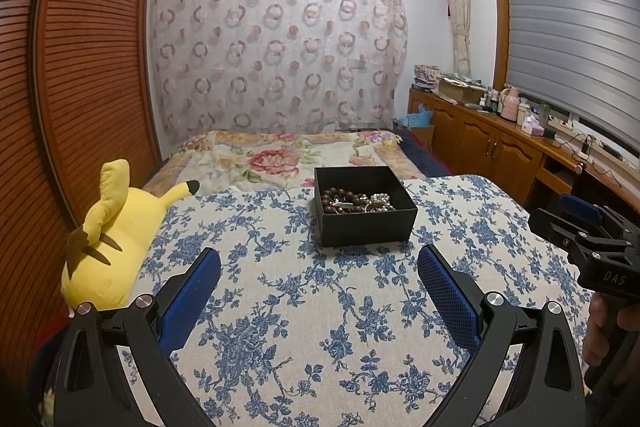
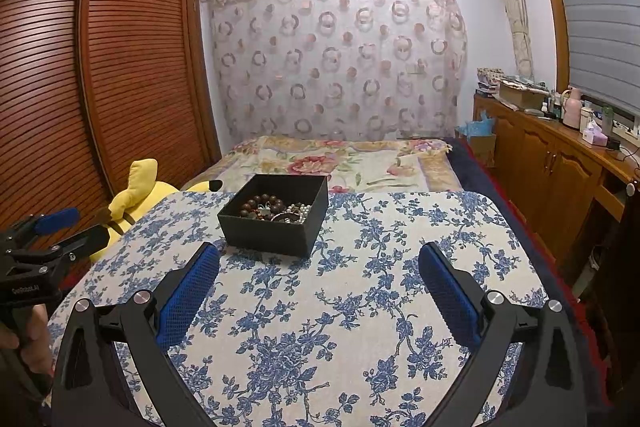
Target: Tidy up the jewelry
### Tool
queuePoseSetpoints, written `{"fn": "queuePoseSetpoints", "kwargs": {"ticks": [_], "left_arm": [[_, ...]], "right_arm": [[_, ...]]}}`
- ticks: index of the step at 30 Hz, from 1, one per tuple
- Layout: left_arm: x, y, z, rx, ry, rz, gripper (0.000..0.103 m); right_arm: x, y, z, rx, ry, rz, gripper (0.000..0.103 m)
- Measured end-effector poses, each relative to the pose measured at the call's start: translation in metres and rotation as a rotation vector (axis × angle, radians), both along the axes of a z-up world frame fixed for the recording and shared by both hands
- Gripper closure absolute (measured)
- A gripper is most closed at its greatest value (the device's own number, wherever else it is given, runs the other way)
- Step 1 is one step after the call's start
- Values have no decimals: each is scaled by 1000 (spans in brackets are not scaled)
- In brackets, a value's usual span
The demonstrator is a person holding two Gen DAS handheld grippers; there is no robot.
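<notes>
A black open box (image 1: 366,223) stands on the far part of a table with a blue-flowered cloth (image 1: 320,307). Inside lie a brown wooden bead bracelet (image 1: 338,201) and pearly, silvery jewelry (image 1: 380,203). The box also shows in the right wrist view (image 2: 272,231), with the brown beads (image 2: 262,207) and the pearls (image 2: 300,211). My left gripper (image 1: 319,263) is open and empty, above the cloth short of the box. My right gripper (image 2: 319,263) is open and empty, to the right of the box. Each gripper shows at the edge of the other's view.
A yellow plush toy (image 1: 116,239) lies at the table's left edge. Behind the table is a bed with a floral blanket (image 1: 280,155). A wooden wardrobe (image 1: 80,67) stands left, a wooden cabinet with clutter (image 1: 500,135) right.
</notes>
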State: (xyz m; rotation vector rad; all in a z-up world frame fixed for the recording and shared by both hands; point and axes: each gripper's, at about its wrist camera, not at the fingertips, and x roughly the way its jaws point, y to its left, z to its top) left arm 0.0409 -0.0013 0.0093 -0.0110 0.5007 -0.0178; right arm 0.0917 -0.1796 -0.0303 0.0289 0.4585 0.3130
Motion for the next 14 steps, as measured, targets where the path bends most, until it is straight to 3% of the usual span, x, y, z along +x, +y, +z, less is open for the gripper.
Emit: {"fn": "queuePoseSetpoints", "kwargs": {"ticks": [14], "left_arm": [[0,0,2,1,0,1,8]], "right_arm": [[0,0,0,-1,0,0,3]]}}
